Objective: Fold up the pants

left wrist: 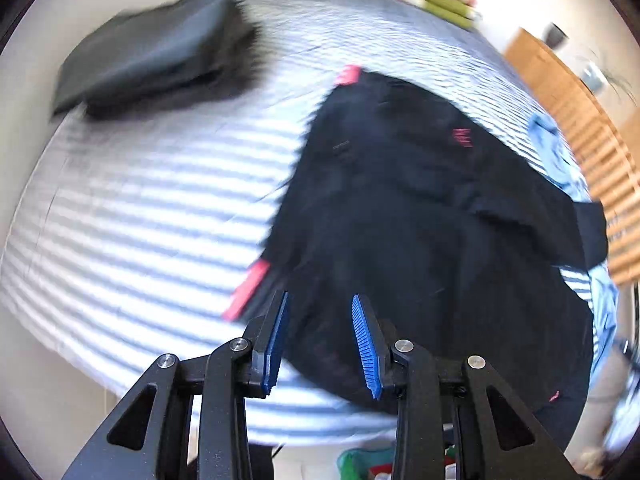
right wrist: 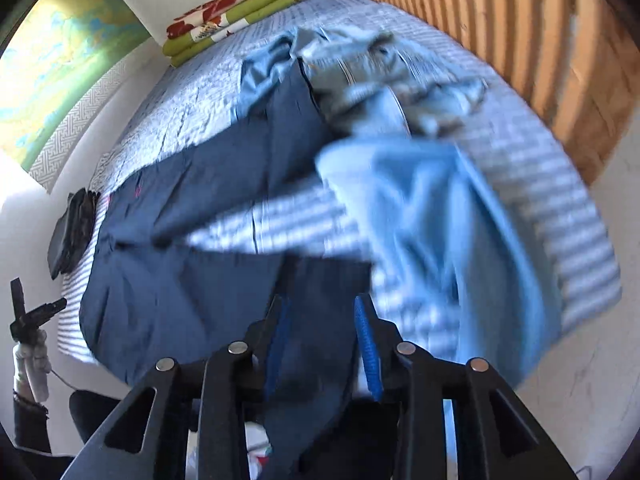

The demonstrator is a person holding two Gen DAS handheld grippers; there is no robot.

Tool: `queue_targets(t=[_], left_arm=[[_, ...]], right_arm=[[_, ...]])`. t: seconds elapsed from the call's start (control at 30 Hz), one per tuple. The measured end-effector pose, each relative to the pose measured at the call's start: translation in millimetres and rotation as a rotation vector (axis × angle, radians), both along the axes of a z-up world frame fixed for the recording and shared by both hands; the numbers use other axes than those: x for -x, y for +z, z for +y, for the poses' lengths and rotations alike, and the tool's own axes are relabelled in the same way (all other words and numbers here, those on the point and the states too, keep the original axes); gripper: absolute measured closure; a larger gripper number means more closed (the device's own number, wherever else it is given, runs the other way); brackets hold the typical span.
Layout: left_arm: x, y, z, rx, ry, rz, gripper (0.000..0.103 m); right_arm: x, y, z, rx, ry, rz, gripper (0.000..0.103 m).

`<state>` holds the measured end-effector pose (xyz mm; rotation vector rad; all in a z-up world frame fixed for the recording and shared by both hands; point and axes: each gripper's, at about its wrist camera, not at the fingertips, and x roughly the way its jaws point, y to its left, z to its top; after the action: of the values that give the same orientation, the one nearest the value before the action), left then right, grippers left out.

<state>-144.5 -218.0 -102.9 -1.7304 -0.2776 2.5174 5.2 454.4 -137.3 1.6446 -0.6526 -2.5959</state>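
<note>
A: Looking down from both wrists, we see the dark pants [left wrist: 420, 216] spread on the striped bed [left wrist: 132, 208], and we'll place everything else from them. Their long axis seems to run from the pink-trimmed end [left wrist: 246, 290] just ahead of our left hand-held gripper [left wrist: 320, 340] away towards the wooden slatted wall [right wrist: 520, 40]. Beyond them by that wall lies a heap of light blue clothes [right wrist: 420, 184]; on their other side, well apart, a folded dark grey stack [left wrist: 160, 60].

B: Which of us is nearer the cloth?

A: Both hang over it, pointing steeply down. The left one sits above the edge of the pants by the pink trim; the right hand-held gripper [right wrist: 320, 344] is above the part where the two legs split, with a strip of bed showing between them.

B: And the jaws?

A: On the left they stand partly open, with nothing between the blue pads [left wrist: 366, 344] that we can see; the pants lie below, not pinched. On the right they're also partly open. Dark fabric shows in the gap, but with the blur we can't tell whether it is caught there or lies beneath; the pads don't seem to press on it.

B: So the next grasp is still ahead, we judge.
</note>
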Motion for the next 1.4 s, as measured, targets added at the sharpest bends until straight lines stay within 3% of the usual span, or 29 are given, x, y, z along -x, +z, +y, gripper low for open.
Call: queue_targets(t=[0.1,0.2,0.33,0.37,0.43,0.5,0.83,1.0,1.17,1.23,1.3,1.4], left_arm=[[-14,-12,-21,-0.019,0.043,-0.022,0.068],[-17,-30,-25,-0.057,0.047,-0.04,0.068],[-17,-51,-24,-0.117,0.058,-0.065,0.065],[-16,-55,-22,-0.121,0.06,-0.072,0.061],[-9,-64,-15,-0.114,0.058,-0.07,0.056],[-9,-66,-8,-0.106,0.065,-0.06,0.053],[-7,-73,-5,-0.063,0.113,-0.035,0.06],[-8,-75,-11,-0.091,0.136,-0.035,0.066],[-16,-72,-19,-0.135,0.15,-0.03,0.067],[-16,-75,-19,-0.125,0.143,-0.046,0.064],[-15,-79,-18,-0.142,0.141,-0.065,0.056],[-9,-85,-12,-0.158,0.146,-0.066,0.055]], right_arm=[[-38,-19,-3,0.089,-0.061,-0.032,0.072],[-63,-20,-12,0.06,-0.067,-0.017,0.072],[-84,-8,-45,-0.07,0.038,0.037,0.071],[-87,-6,-54,-0.101,0.08,0.047,0.071],[-88,-2,-78,-0.166,0.179,0.069,0.066],[-86,-5,-102,-0.221,0.273,0.076,0.055],[-76,-47,-203,-0.605,0.653,0.1,0.053],[-80,-64,-231,-0.803,0.77,0.131,0.052],[-78,-71,-237,-0.958,0.764,0.136,0.052],[-71,-68,-230,-0.951,0.724,0.126,0.061],[-63,-64,-222,-0.924,0.686,0.111,0.094],[-55,-51,-211,-0.86,0.635,0.119,0.103]])
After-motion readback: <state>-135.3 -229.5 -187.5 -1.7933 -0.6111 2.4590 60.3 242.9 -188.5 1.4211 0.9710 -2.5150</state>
